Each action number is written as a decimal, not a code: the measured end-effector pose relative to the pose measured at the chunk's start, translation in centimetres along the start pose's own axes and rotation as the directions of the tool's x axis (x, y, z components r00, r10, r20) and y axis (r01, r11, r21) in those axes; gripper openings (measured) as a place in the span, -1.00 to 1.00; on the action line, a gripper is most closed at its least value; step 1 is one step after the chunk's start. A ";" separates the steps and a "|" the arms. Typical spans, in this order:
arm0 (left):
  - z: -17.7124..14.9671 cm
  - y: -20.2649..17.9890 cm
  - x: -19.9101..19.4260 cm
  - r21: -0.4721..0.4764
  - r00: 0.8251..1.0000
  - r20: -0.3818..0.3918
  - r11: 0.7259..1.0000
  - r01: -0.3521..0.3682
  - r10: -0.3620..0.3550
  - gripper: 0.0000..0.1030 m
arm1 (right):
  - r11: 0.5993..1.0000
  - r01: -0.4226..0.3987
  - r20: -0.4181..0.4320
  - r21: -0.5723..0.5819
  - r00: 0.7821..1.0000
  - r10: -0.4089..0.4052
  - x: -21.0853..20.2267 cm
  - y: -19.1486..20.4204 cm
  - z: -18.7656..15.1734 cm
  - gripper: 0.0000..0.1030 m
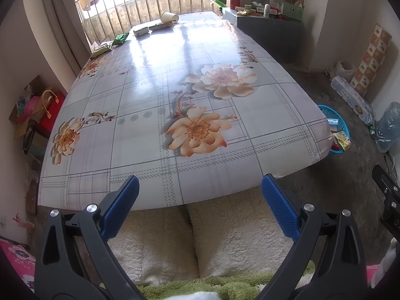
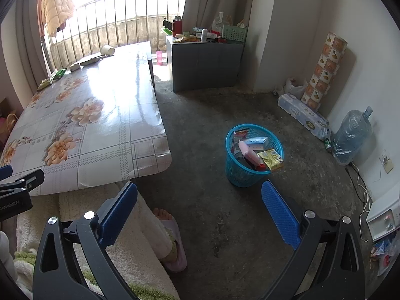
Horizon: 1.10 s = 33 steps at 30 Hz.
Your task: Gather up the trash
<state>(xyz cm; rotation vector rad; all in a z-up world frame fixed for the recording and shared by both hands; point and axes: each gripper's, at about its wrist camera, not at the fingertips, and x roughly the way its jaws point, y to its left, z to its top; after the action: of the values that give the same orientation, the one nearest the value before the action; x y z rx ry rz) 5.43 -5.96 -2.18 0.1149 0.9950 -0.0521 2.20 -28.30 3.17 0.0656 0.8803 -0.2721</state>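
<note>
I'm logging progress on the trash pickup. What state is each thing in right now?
Left gripper: open, empty.
Right gripper: open, empty.
Basket: upright on the floor, holding several wrappers and boxes.
Paper cup: tipped on its side at the table's far end.
White box: lying flat on the table.
Green packets: lying at the table's far left edge.

Left view faces along the table; right view angles toward the basket; both share the table.

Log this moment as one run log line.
left gripper: open, empty | right gripper: open, empty | blue basket: on floor, holds trash | paper cup: tipped, table's far end
</note>
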 end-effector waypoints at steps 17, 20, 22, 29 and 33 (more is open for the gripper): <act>0.1 0.5 0.1 -0.025 1.000 -0.006 1.000 0.005 -0.005 0.83 | 1.000 -0.014 0.009 0.000 1.000 0.014 -0.2 -0.1 0.0 0.88; 0.2 0.4 -0.1 -0.022 1.000 0.000 1.000 0.005 -0.005 0.83 | 1.000 -0.013 0.009 0.000 1.000 0.013 -0.3 -0.1 0.0 0.88; 0.2 0.3 -0.2 -0.019 1.000 0.003 1.000 0.004 -0.004 0.83 | 1.000 -0.015 0.011 0.000 1.000 0.015 -0.3 -0.2 0.0 0.88; 0.3 0.2 -0.3 -0.018 1.000 0.004 1.000 0.001 -0.001 0.83 | 1.000 -0.017 0.008 0.000 1.000 0.017 -0.2 -0.3 0.0 0.88; 0.3 0.2 -0.4 -0.020 1.000 0.007 1.000 -0.002 0.002 0.83 | 1.000 -0.017 0.008 0.000 1.000 0.017 -0.2 -0.3 -0.1 0.88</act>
<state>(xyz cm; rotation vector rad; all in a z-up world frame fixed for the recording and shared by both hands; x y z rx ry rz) 5.50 -5.78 -1.65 0.0974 0.9883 -0.0411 1.97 -28.57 3.28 0.0722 0.8712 -0.2568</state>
